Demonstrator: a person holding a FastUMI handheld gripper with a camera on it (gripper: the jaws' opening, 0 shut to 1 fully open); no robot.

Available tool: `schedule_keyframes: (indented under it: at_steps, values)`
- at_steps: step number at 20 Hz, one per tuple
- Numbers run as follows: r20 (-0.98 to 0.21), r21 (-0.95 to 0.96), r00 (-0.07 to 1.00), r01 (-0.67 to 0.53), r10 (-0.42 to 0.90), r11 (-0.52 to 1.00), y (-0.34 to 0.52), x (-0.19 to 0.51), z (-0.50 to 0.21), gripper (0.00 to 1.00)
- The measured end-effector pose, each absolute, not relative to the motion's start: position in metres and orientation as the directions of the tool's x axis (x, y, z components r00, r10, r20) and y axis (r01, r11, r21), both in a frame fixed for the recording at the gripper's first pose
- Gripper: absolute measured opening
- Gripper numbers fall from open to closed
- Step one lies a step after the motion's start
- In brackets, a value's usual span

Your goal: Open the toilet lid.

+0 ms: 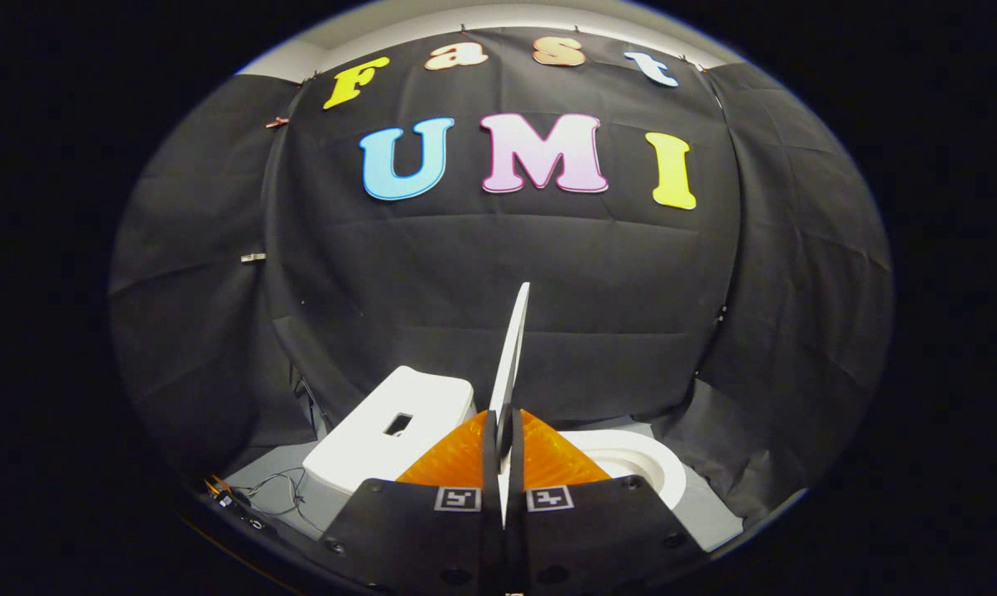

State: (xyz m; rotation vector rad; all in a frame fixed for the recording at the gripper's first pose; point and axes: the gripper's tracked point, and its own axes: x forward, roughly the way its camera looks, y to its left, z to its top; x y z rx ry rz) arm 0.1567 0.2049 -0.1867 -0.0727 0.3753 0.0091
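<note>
1. We look forward along the 2 fingers of the hand-held gripper (pixel 505 447), which are closed on the toilet lid (pixel 515 348), 1 finger pressing on each face of it.
2. The lid is a thin white panel, seen edge-on. It rises from between the fingers, standing nearly upright and leaning slightly to the right.
3. To the left of the lid and just beyond the fingers sits the white toilet tank (pixel 382 439), which has a dark rectangular opening in its top.
4. To the right of the lid we see the white toilet seat (pixel 647 468), its rim curving around the bowl opening.
5. Some thin cables (pixel 275 488) lie on the grey floor (pixel 705 513) to the left of the tank.
6. Black cloth (pixel 614 290) hangs behind the toilet as the booth's wall.
</note>
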Motion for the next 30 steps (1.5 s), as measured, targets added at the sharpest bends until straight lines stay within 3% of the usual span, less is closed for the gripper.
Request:
schedule_keyframes:
  at_steps: [19,22,29,30]
  values:
    - [-0.374,-0.173,0.92,-0.193,0.117,0.966,0.315,0.156,-0.204,0.06]
    - [-0.387,-0.147,0.911,-0.216,0.145,0.965,0.318,0.156,-0.204,0.11]
    - [-0.371,-0.021,0.911,-0.2,0.178,0.98,0.295,0.14,-0.177,0.93]
    - [-0.36,-0.017,0.916,-0.2,0.181,0.98,0.29,0.137,-0.168,0.97]
